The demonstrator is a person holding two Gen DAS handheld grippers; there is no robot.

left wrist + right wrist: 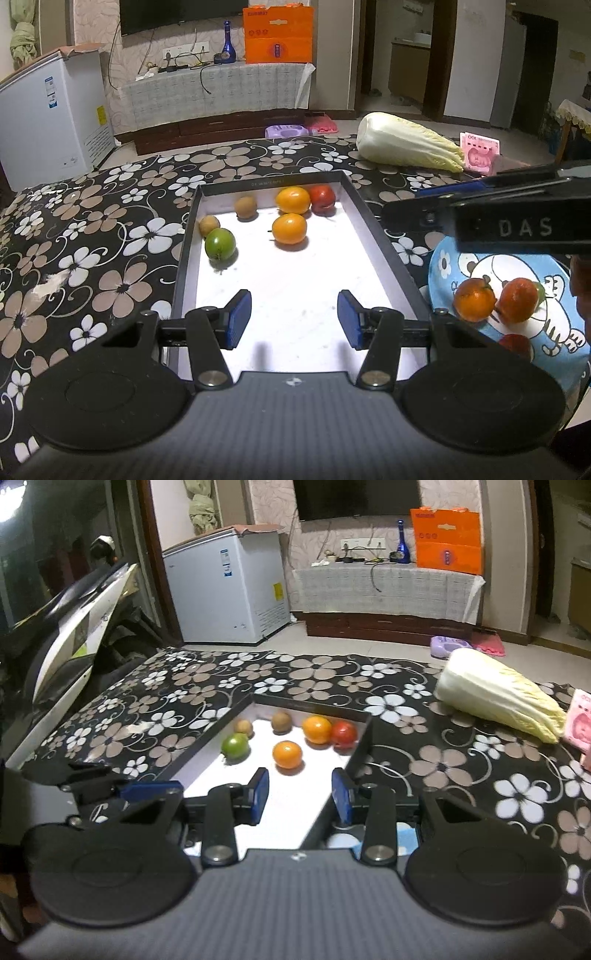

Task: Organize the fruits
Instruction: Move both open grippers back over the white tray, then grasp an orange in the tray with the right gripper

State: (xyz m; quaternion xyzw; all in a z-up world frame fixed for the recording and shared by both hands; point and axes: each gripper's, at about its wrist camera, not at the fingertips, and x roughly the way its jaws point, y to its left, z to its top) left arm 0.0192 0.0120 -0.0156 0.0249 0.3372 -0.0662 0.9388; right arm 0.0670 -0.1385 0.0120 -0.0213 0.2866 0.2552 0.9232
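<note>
A black-walled white tray (183, 258) holds several fruits: a green one (220, 243), two oranges (289, 229), a red one (322, 198) and two brown ones (245, 206). My left gripper (294, 319) hovers over the tray's near end, open, with nothing between its blue pads (236, 321). To the right, a blue cartoon plate (443, 266) carries an orange fruit (474, 299) and two reddish ones (517, 301). My right gripper (301, 792) is open and empty above the tray's near right wall (364, 746), with the plate (369, 840) under it. The same fruits (287, 754) lie ahead.
A napa cabbage (406, 142) and a pink banknote bundle (480, 153) lie on the flowered tablecloth (110, 229) behind the plate. The right gripper's body (517, 225) hangs over the plate. A white chest freezer (229, 590) and a scooter (74, 627) stand beyond the table's left edge.
</note>
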